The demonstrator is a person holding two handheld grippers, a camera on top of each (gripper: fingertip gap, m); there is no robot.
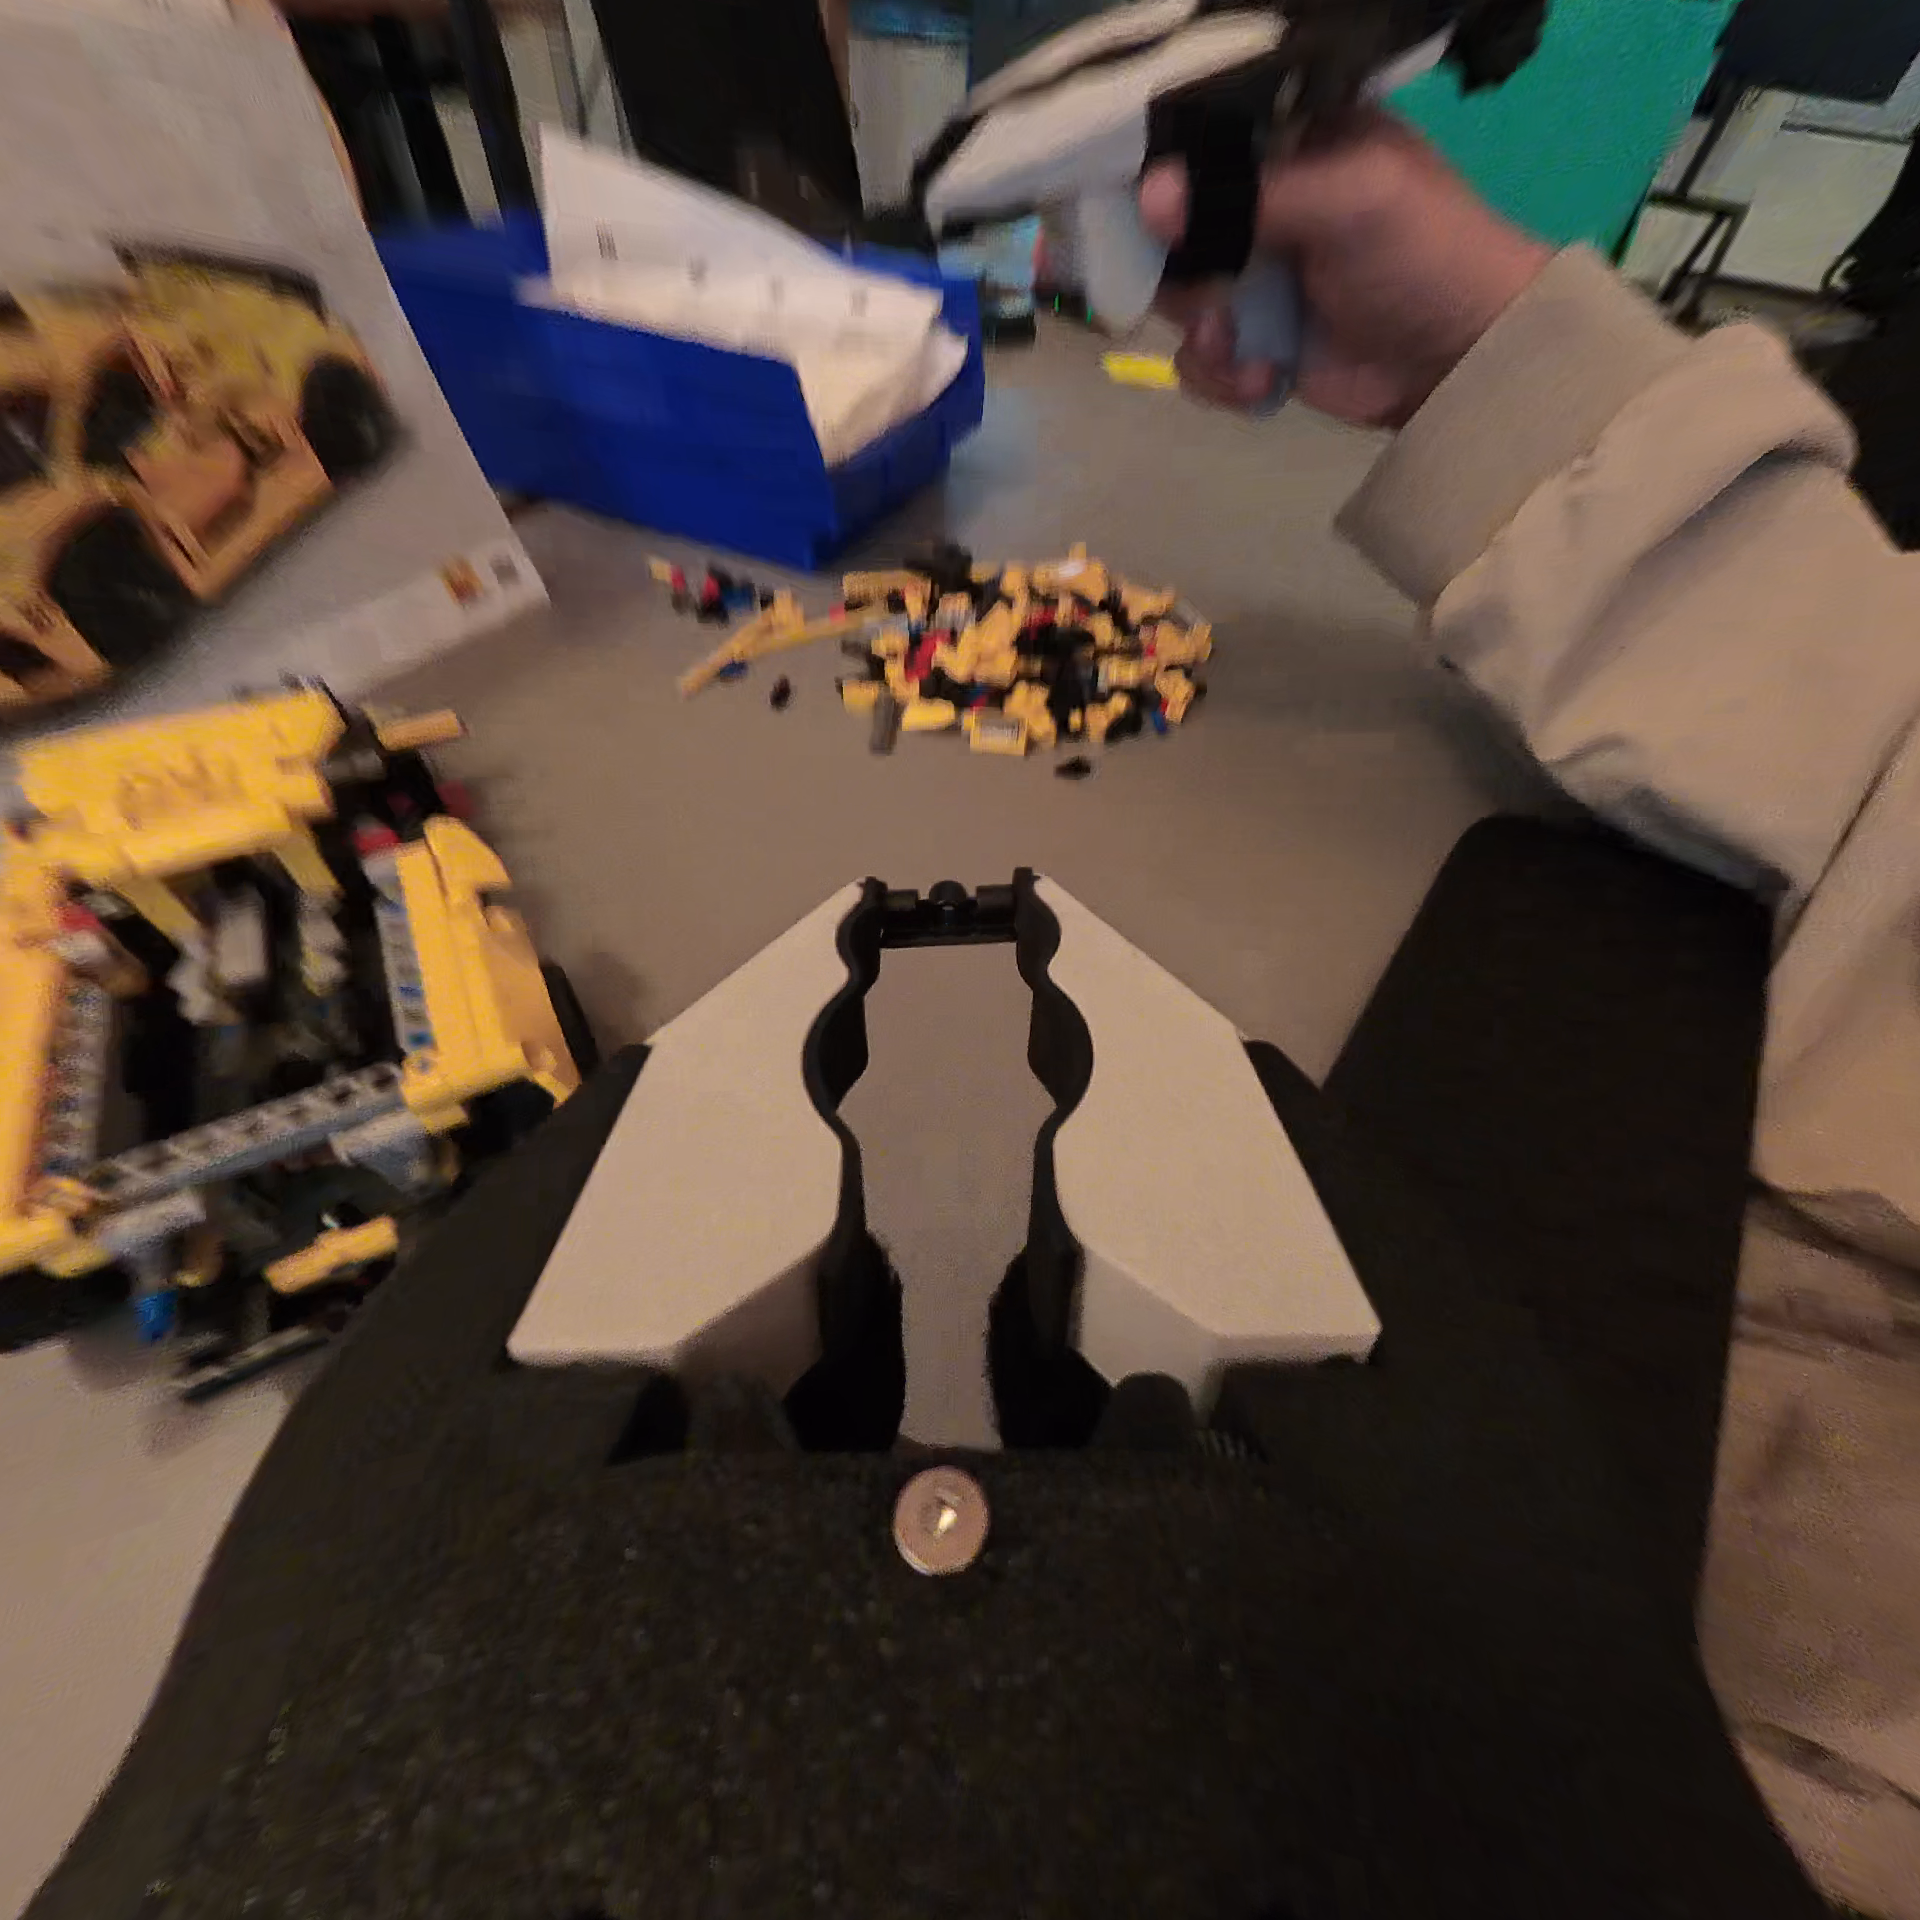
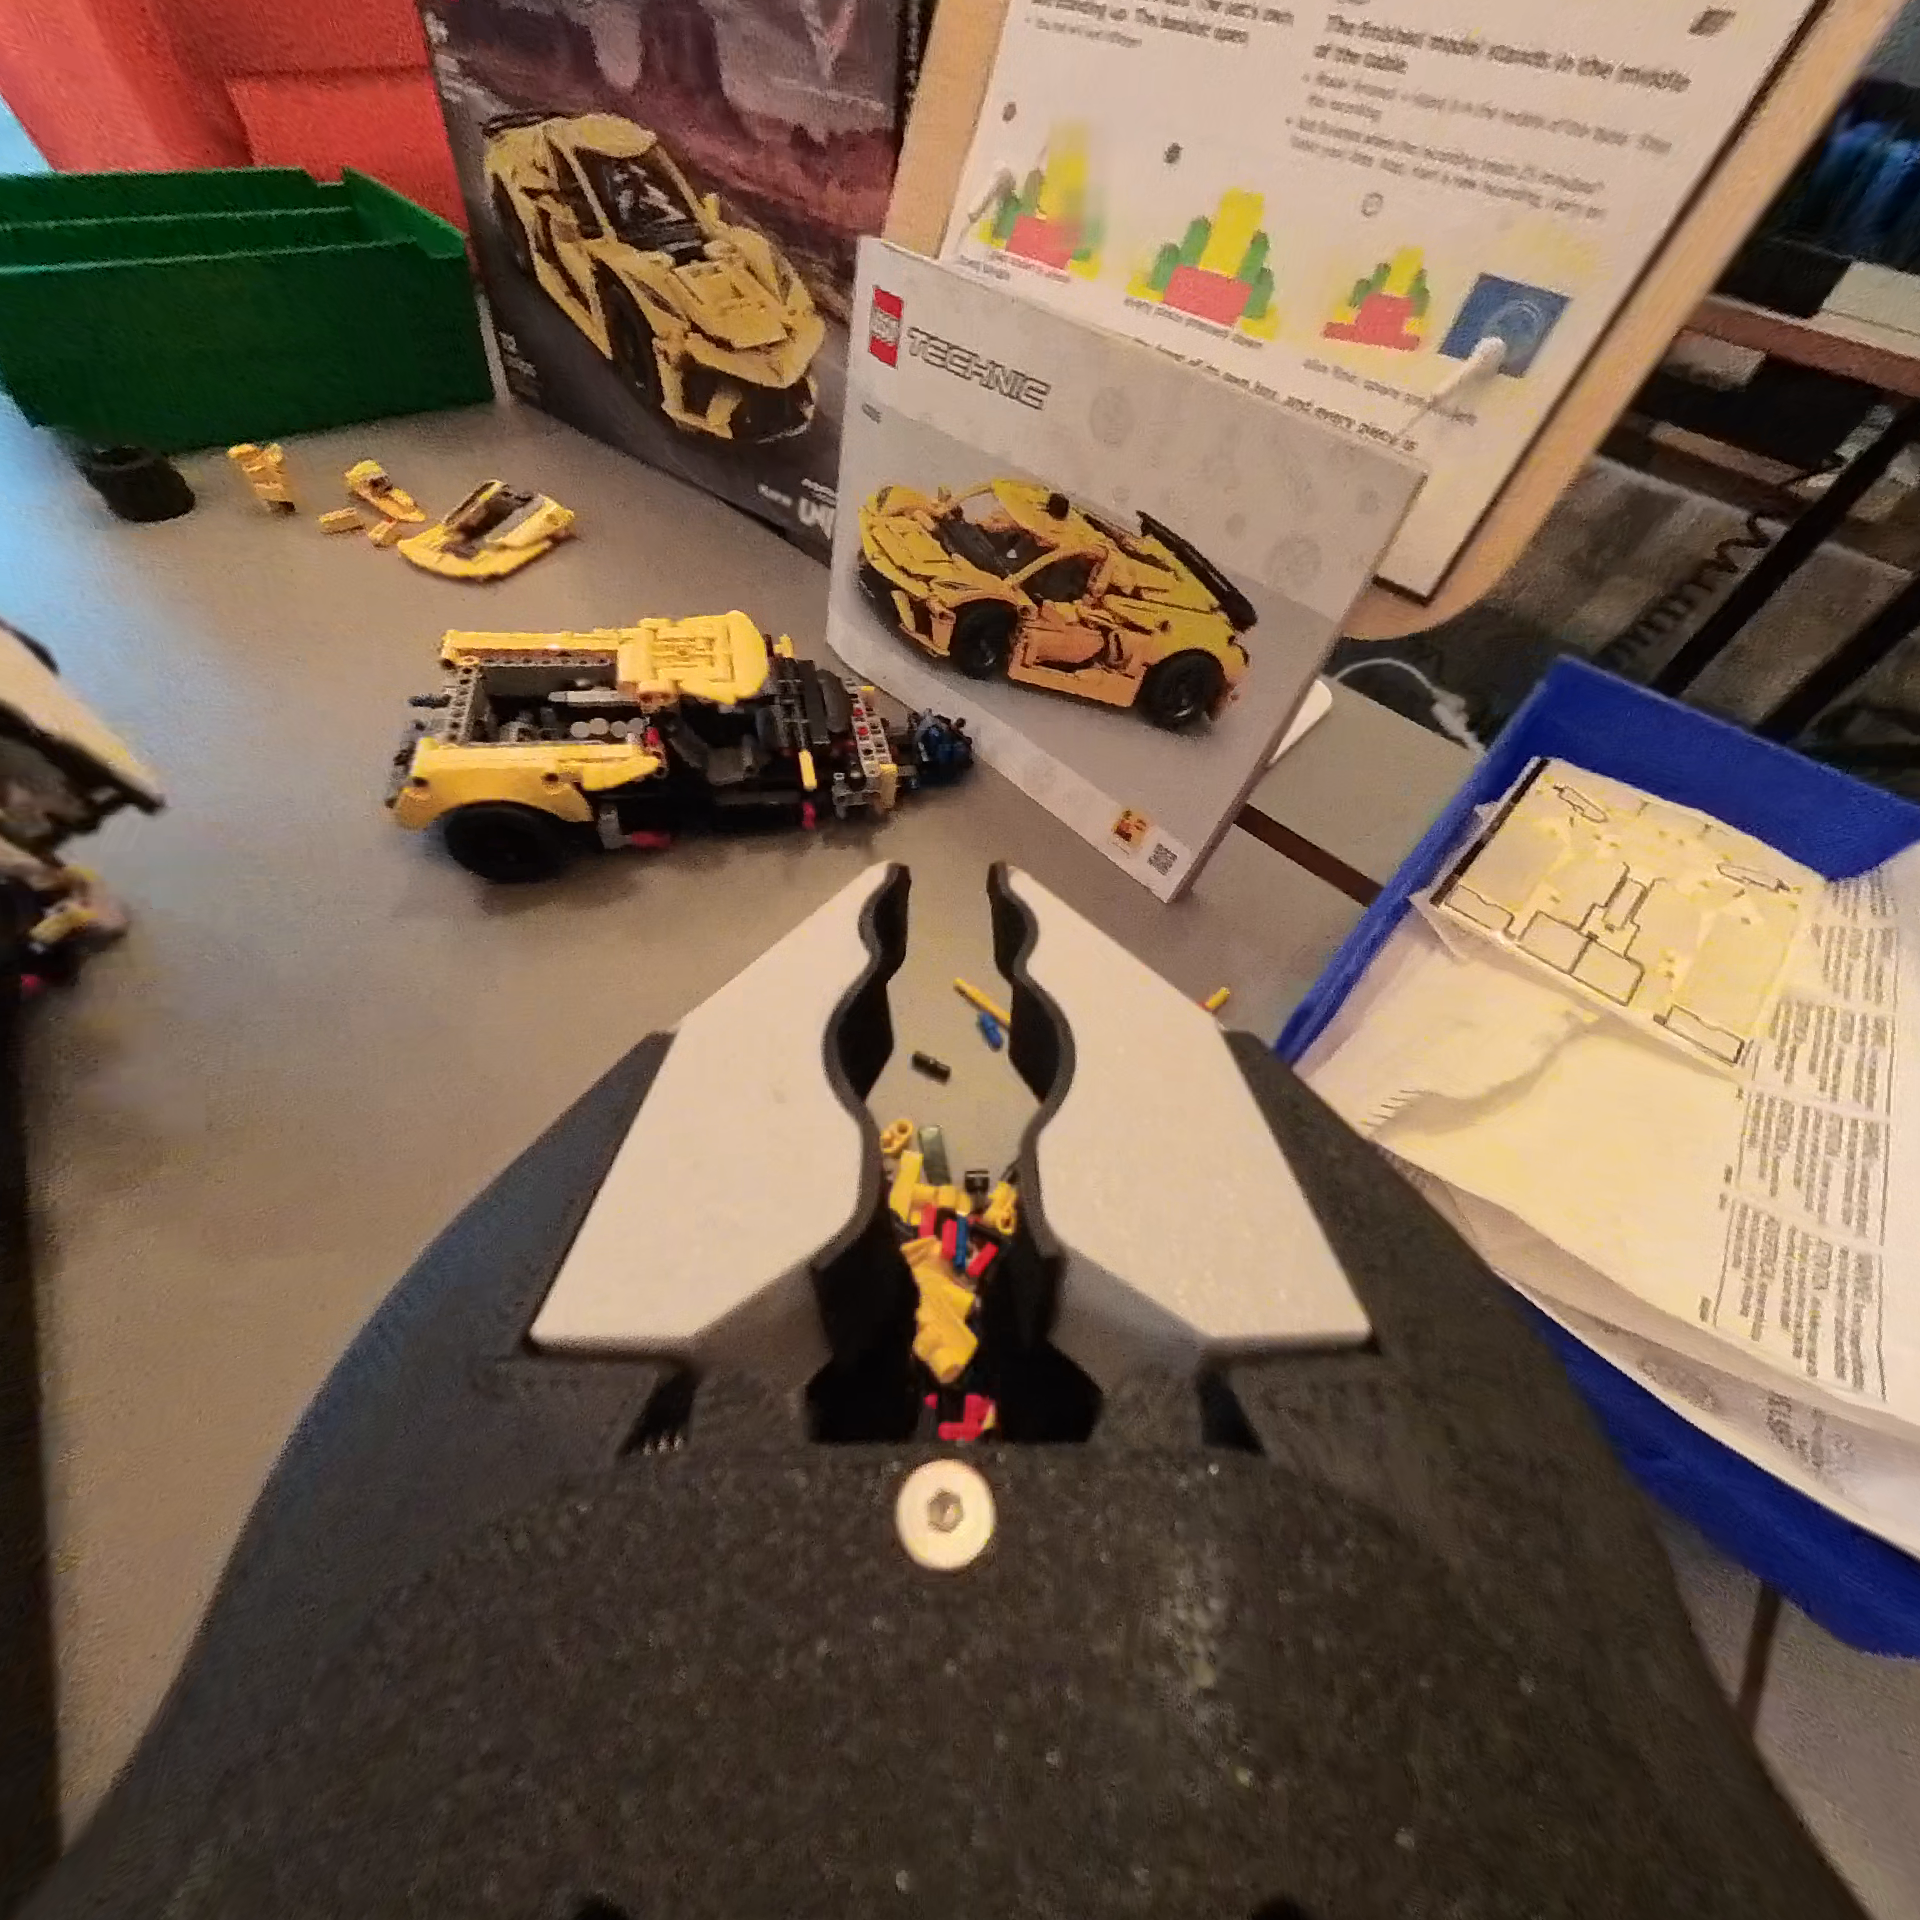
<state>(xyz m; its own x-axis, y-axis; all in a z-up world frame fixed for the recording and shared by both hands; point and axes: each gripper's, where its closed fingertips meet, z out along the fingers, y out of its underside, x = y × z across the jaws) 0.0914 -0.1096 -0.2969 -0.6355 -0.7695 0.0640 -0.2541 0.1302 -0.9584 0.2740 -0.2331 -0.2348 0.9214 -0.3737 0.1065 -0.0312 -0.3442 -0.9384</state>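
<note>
The left gripper [image 1: 948, 902] pinches a small black piece [image 1: 948, 912] at its fingertips above the table [image 1: 675, 831], toy car [image 1: 239, 997] to its left; the right gripper [image 2: 948, 883] hangs unclenched over the brick pile [image 2: 940, 1247]

A grey table [image 2: 260, 1039] carries a half-built yellow car [image 2: 644, 727], a loose brick pile [image 1: 1029, 649] and a blue bin [image 1: 675, 416].
</note>
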